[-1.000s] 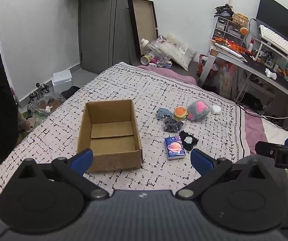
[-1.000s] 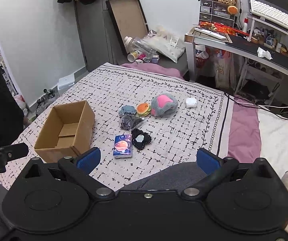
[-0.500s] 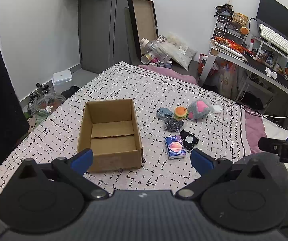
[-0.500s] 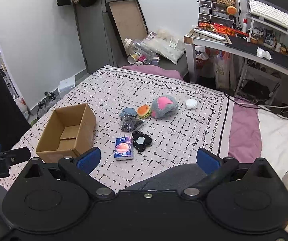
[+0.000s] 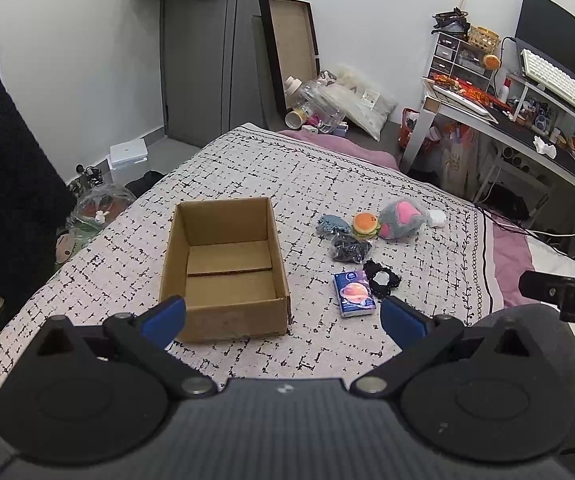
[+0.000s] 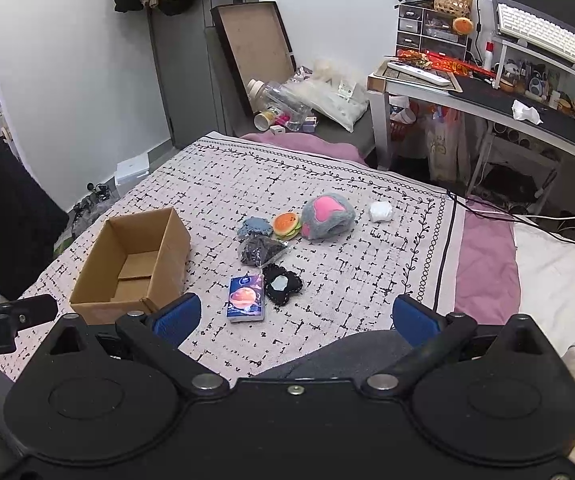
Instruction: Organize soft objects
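Quilted bedspread (image 5: 247, 168) bears a rectangular cardboard box (image 5: 223, 272) beside a fuzzy grey plush (image 5: 401, 218); each hand-held gripper gapes wide, empty.

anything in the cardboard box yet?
No. The brown cardboard box shows only its bare bottom flaps, and the soft items lie beside it on the bed.

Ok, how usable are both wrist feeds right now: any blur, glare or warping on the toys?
Left wrist view: sharp, evenly lit, no glare on the cardboard box; the door bows from fisheye warping. Right wrist view: the burger toy and tissue pack are crisp, with soft shadows and dark corners.
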A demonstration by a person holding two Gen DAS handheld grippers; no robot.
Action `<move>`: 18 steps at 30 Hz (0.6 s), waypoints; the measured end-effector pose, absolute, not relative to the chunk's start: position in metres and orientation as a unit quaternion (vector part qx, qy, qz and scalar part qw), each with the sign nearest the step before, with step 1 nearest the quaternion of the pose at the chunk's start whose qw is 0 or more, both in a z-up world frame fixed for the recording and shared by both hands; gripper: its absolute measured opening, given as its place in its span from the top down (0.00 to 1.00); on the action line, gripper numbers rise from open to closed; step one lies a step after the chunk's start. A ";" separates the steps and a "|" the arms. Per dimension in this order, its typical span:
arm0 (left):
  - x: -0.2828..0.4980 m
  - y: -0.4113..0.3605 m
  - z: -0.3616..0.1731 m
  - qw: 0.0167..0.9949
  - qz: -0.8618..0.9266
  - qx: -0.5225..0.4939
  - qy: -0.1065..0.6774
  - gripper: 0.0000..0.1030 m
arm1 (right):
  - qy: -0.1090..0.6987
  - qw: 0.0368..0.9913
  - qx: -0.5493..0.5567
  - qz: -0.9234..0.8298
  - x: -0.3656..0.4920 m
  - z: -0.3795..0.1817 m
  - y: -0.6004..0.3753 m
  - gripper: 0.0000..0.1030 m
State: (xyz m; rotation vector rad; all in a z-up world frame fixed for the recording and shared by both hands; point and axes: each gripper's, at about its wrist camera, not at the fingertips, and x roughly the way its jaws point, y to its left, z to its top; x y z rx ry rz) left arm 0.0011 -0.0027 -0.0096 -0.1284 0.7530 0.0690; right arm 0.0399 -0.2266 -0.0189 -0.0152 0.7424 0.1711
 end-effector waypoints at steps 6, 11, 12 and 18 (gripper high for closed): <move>0.000 -0.002 -0.009 0.929 0.038 -0.065 0.362 0.00 | 0.359 0.929 -0.007 0.088 0.039 -0.017 -0.226 0.00; -0.001 0.000 -0.008 0.931 0.038 -0.066 0.358 0.00 | 0.351 0.931 -0.005 0.101 0.039 -0.015 -0.223 0.00; 0.000 0.000 -0.008 0.931 0.040 -0.067 0.358 0.00 | 0.351 0.931 -0.006 0.104 0.040 -0.015 -0.223 0.00; 0.004 0.000 -0.012 0.931 0.042 -0.068 0.356 0.00 | 0.348 0.929 -0.005 0.123 0.046 -0.019 -0.220 0.00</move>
